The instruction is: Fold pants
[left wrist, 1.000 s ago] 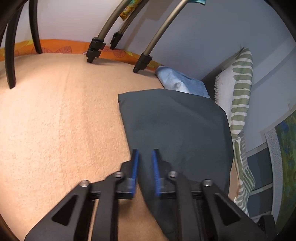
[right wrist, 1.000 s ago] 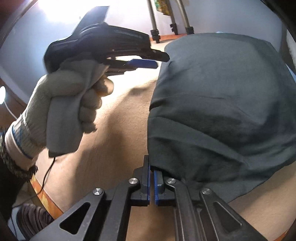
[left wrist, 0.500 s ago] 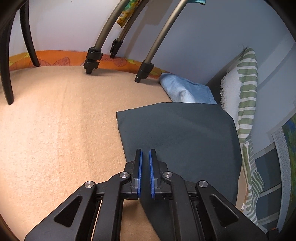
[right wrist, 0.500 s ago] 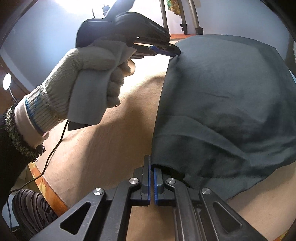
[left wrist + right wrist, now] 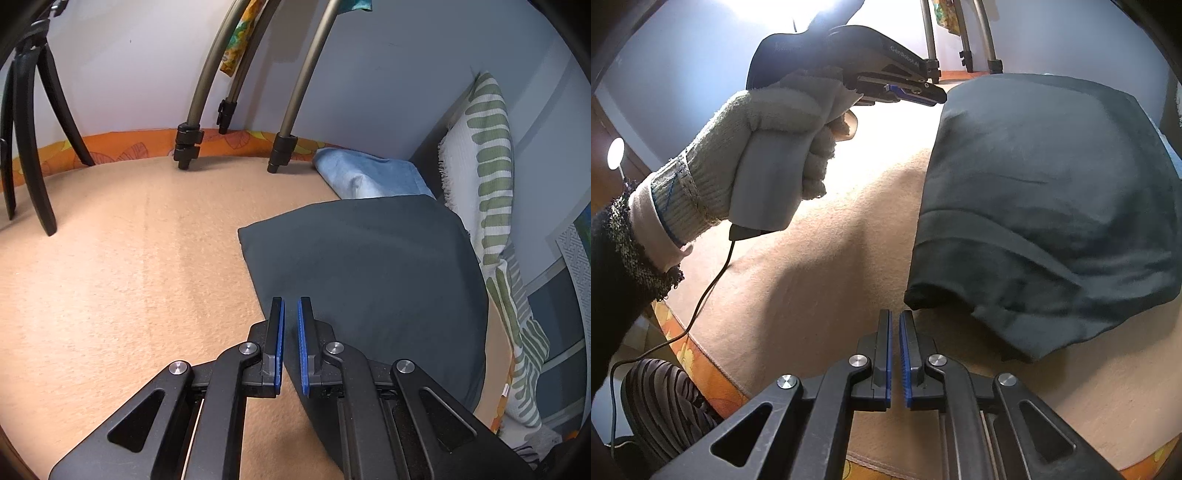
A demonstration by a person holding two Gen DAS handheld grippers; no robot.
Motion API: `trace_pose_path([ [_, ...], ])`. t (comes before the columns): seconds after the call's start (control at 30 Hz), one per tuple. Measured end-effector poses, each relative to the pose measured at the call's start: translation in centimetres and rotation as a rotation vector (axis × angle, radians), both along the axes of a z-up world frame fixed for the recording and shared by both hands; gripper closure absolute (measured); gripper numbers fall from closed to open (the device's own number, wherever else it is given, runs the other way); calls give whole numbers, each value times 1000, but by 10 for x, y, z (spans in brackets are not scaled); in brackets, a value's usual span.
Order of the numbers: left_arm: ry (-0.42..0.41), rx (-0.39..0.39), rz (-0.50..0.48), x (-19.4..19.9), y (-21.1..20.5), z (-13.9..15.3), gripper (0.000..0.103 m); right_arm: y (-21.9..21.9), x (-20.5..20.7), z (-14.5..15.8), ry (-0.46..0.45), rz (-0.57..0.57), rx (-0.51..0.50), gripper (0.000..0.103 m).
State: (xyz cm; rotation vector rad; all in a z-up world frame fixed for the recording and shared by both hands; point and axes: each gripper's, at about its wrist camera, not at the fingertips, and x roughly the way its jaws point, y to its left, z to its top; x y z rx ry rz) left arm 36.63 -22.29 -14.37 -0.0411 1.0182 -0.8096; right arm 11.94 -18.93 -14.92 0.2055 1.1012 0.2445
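Note:
The dark grey pants [image 5: 369, 277] lie folded and flat on the tan blanket [image 5: 129, 277]. My left gripper [image 5: 290, 301] hovers over their left edge with its jaws nearly together and no cloth visibly pinched. In the right wrist view a gloved hand [image 5: 768, 140] holds the left gripper [image 5: 934, 96] by the far corner of the pants [image 5: 1052, 184]. My right gripper [image 5: 894, 314] has its jaws opening with nothing between them. The pants' near corner lies just ahead and to its right, apart from the fingertips.
A folded light blue garment [image 5: 369, 173] and a green-striped cushion [image 5: 491, 147] lie behind the pants. Tripod legs [image 5: 188, 144] and black legs [image 5: 37, 166] stand on the far side. A cable [image 5: 701, 306] hangs from the left handle over the orange bed edge [image 5: 701, 362].
My right gripper let go of the pants' near corner and drew back; the corner now rests on the blanket. The left gripper closed a little and tilted up, and the pants settled flat.

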Motion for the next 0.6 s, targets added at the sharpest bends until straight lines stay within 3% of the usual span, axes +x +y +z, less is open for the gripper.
trace_pose_path([
  [0.17,7,4,15,0,5,0,97,-2,-9,7,-2,8,12,98],
  [0.27,22,2,20,-1,10,2,97,-9,-15,18,-9,26,24,90],
  [0.33,39,0,23,-2,15,2,89,-10,-19,25,-22,34,26,81],
  [0.4,50,-9,20,-5,20,4,66,-18,-19,34,-44,35,30,75],
  [0.57,44,-5,6,-16,32,16,59,-39,-27,62,-123,3,31,62],
  [0.6,39,1,2,-18,34,19,59,-45,-28,68,-141,-13,26,55],
])
